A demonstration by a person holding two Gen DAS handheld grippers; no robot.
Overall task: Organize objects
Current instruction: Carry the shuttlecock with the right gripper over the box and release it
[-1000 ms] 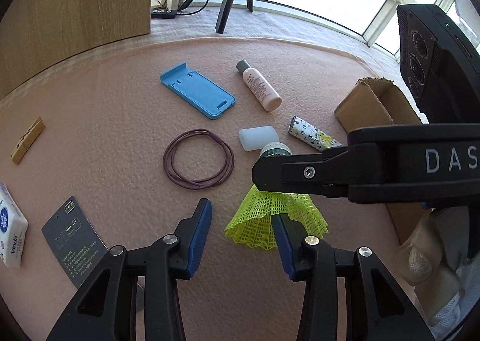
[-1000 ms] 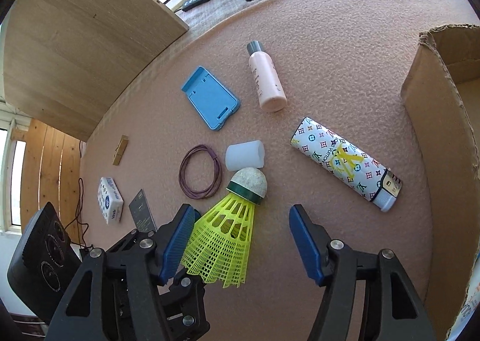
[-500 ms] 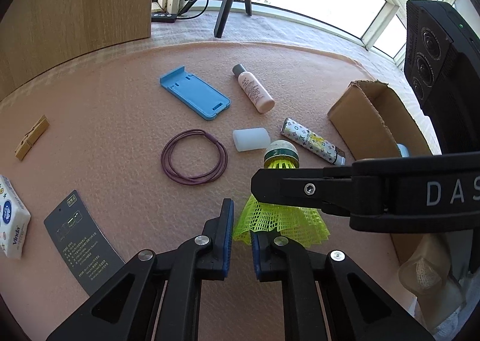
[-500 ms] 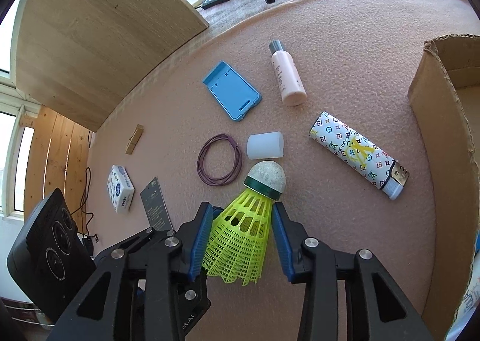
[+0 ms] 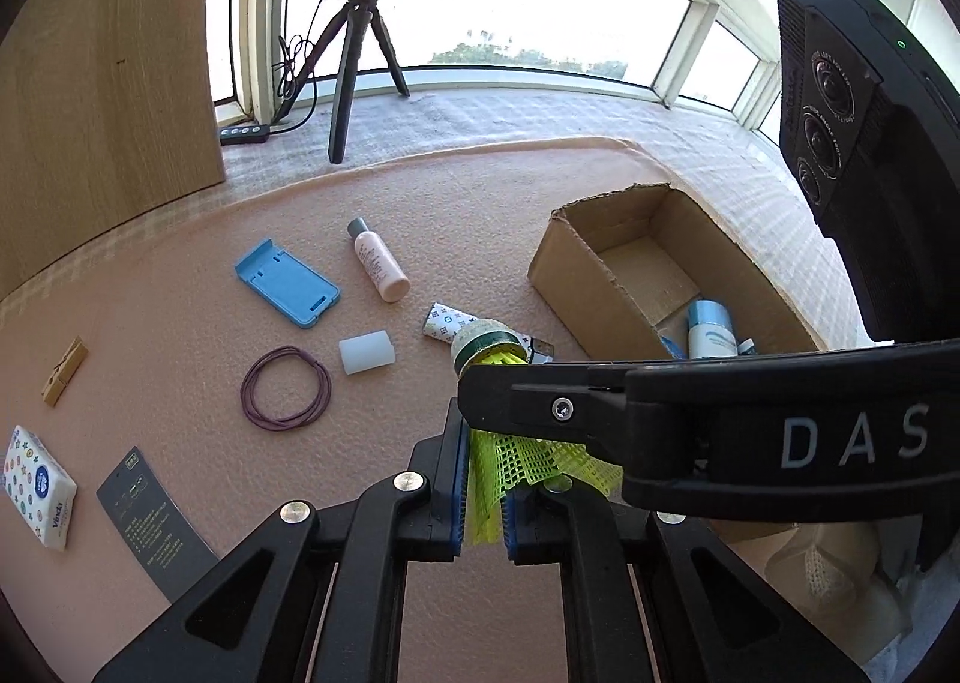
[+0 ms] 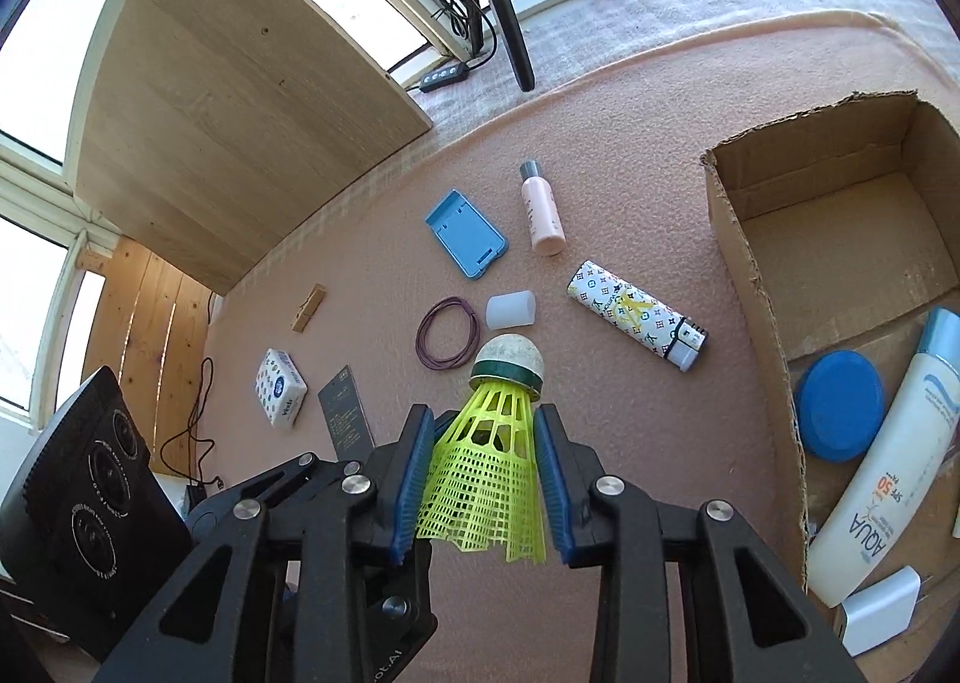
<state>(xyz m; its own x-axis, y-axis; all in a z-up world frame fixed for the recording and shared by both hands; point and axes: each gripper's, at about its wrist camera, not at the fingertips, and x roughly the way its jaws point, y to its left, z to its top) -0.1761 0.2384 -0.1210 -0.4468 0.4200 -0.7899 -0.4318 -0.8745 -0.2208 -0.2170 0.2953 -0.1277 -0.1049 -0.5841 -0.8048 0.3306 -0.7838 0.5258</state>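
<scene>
Shuttlecock [image 6: 501, 443] lifted off table [image 6: 600, 143]; both tools' jaws just closed, pinching skirt; mesh may crumple, slip before box [image 6: 750, 263] at 2 o'clock.

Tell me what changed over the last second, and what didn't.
Both grippers' jaws have just been closing on the yellow shuttlecock: the right gripper clamps its skirt from both sides, the left gripper pinches the skirt's edge. Together they have lifted it off the pink mat. The hair ties, lighter, bottle and cardboard box stayed put.
</scene>
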